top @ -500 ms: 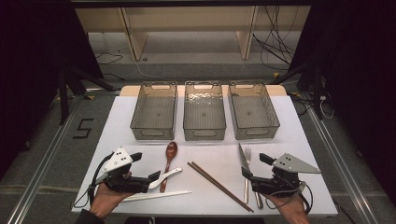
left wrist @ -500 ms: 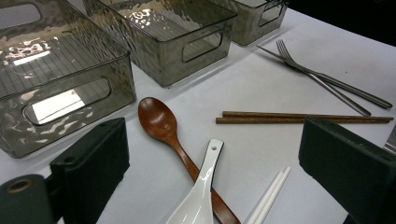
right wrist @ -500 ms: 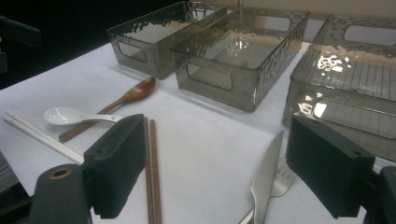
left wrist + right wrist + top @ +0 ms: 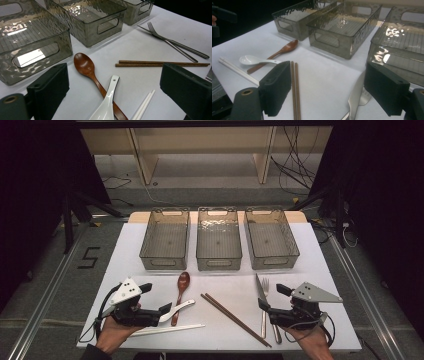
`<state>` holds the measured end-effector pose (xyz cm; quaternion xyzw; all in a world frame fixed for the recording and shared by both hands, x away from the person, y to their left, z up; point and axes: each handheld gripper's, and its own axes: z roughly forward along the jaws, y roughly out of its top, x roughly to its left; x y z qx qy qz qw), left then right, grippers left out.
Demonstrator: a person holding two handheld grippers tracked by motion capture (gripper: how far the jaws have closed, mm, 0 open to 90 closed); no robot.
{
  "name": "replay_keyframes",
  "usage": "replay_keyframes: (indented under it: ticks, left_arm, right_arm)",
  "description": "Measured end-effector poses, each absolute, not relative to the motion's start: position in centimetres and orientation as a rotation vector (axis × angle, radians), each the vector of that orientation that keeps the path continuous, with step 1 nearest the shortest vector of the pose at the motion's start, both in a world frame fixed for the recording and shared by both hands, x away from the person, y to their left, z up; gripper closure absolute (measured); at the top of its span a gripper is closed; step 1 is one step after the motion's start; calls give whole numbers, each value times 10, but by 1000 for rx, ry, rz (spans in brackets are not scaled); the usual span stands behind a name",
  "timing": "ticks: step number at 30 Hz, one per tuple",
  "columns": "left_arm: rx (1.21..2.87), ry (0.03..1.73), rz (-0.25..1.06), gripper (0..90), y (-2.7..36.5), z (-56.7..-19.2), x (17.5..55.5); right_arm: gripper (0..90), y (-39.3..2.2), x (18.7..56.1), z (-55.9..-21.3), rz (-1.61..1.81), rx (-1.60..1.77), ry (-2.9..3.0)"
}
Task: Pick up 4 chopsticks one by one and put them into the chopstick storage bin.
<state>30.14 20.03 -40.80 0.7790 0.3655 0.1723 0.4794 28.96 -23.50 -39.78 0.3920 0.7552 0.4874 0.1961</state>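
Resting at the table's [image 4: 150,280] near edge, the left hand-held gripper [image 4: 155,299] and the right hand-held gripper [image 4: 270,298] both stand open, holding nothing. Nearest the left: a white spoon [image 4: 176,310], bowl toward that gripper, handle slanting up-right across a brown spoon [image 4: 181,292] whose bowl points to the bins [image 4: 218,240]. Nearest the right: a knife [image 4: 261,292] and fork [image 4: 265,287], long axes running near-to-far, tips toward the bins. The left gripper view shows a hole in the white spoon's handle end.
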Motion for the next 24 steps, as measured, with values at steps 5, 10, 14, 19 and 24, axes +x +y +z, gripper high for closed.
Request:
replay_keyframes:
  ticks: [5, 10, 14, 19, 24]
  left_arm:
    - [1902, 894, 419, 79, 201, -408, 302]
    - [1898, 895, 421, 79, 201, -408, 302]
    - [1893, 899, 424, 79, 202, -407, 302]
    - [1896, 895, 428, 79, 202, -407, 302]
    - [1901, 893, 431, 79, 201, -407, 302]
  right_arm:
    - [250, -230, 296, -393, 1267, 1078, 2217]
    - [264, -223, 302, -388, 1197, 1054, 2290]
    - [280, -214, 311, -386, 1111, 1036, 2373]
    - [300, -198, 327, -385, 961, 1015, 2523]
    - [334, -189, 337, -387, 848, 1013, 2609]
